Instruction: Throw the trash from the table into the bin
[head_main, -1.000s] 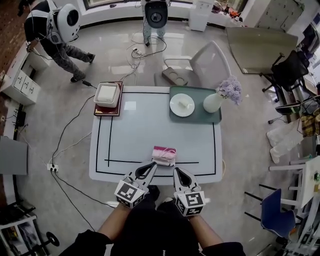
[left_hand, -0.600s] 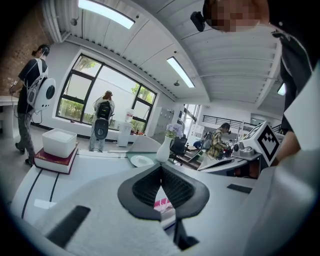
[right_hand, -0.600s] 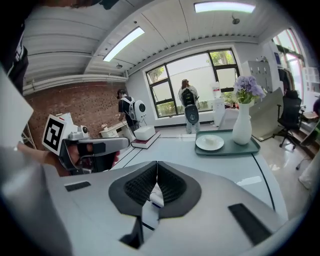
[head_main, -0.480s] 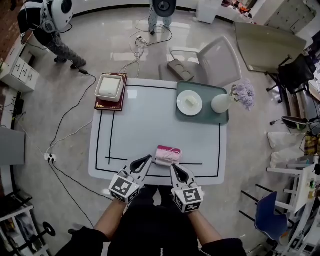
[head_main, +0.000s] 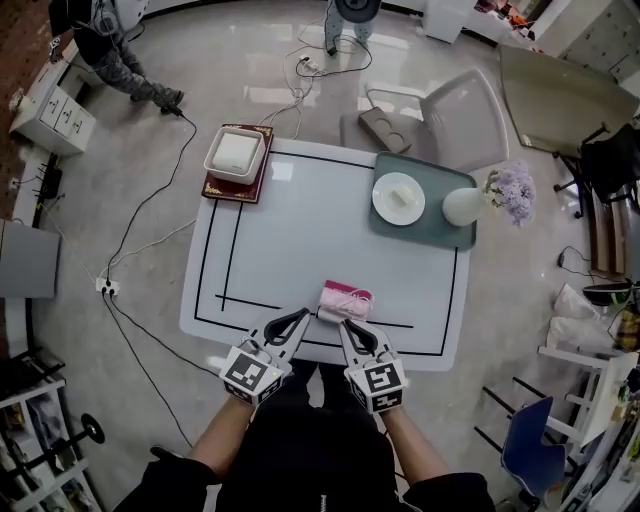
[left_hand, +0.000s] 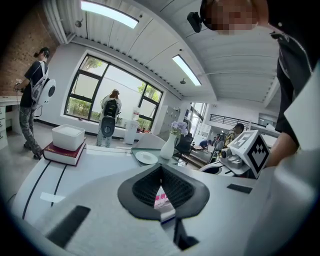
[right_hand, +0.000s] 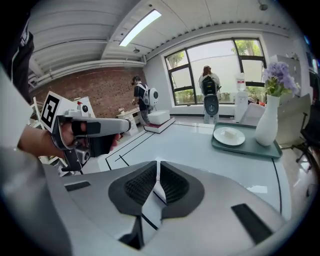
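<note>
Two hand-held grippers inspected. My left hand-held gripper (head_main: 303, 315) has its jaws pressed together on nothing. My right hand-held gripper (head_main: 344, 326) is the same, tips meeting and empty. Both hover at the near edge of the tabletop (head_main: 300, 220). The pink wrapper (head_main: 346, 300) lies by that edge, just beyond both tips. Whether the right tip touches it, I cannot tell. A green tray (head_main: 430, 225) sits at the far right corner.

The left forearm (head_main: 218, 445) and right forearm (head_main: 412, 452) reach forward side by side, each hand clasping a tool. The left hand-held gripper (head_main: 300, 317) points ahead and slightly inward, its jaws closed tip to tip. The right hand-held gripper (head_main: 346, 326) tilts downward beside it, its jaws also pressed together.
</note>
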